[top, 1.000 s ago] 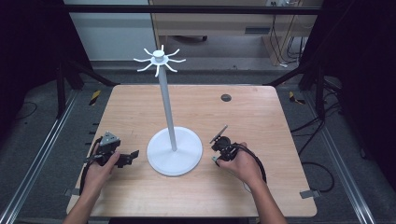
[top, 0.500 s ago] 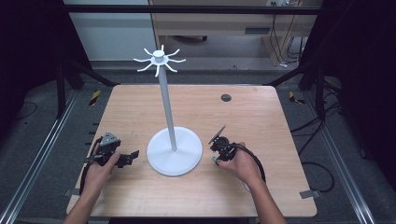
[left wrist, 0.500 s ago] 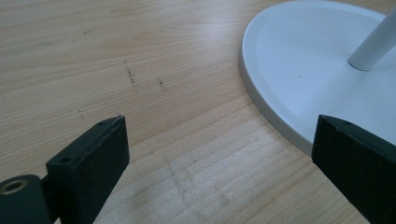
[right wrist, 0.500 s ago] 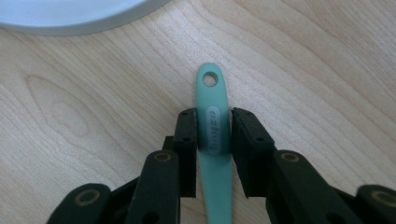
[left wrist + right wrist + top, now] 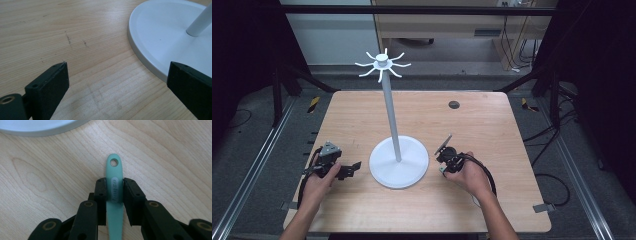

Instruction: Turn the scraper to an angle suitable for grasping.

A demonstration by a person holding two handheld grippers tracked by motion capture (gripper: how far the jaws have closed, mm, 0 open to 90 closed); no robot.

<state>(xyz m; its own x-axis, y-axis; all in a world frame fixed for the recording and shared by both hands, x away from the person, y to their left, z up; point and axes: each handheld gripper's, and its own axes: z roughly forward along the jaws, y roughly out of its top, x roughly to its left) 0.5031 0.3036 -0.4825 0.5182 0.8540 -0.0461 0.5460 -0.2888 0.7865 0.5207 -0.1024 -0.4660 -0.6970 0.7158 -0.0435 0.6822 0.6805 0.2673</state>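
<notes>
A white stand (image 5: 390,112) rises from a round base (image 5: 400,165) at the table's middle, with a crown of hooks (image 5: 382,64) on top. My left gripper (image 5: 356,166) lies on the table just left of the base, open, with bare wood between its jaws (image 5: 117,72). The base's rim (image 5: 150,50) and pole (image 5: 200,22) sit ahead to its right. Just right of the base, my right gripper (image 5: 446,152) is shut (image 5: 114,182) on a teal utensil handle (image 5: 113,168) with a hanging hole at its end. The rest of the utensil is hidden.
A dark round grommet (image 5: 454,105) sits in the wooden table (image 5: 492,130) at the back, right of the middle. Black cables loop from both grippers near the front edge. Metal rails run along the floor on both sides.
</notes>
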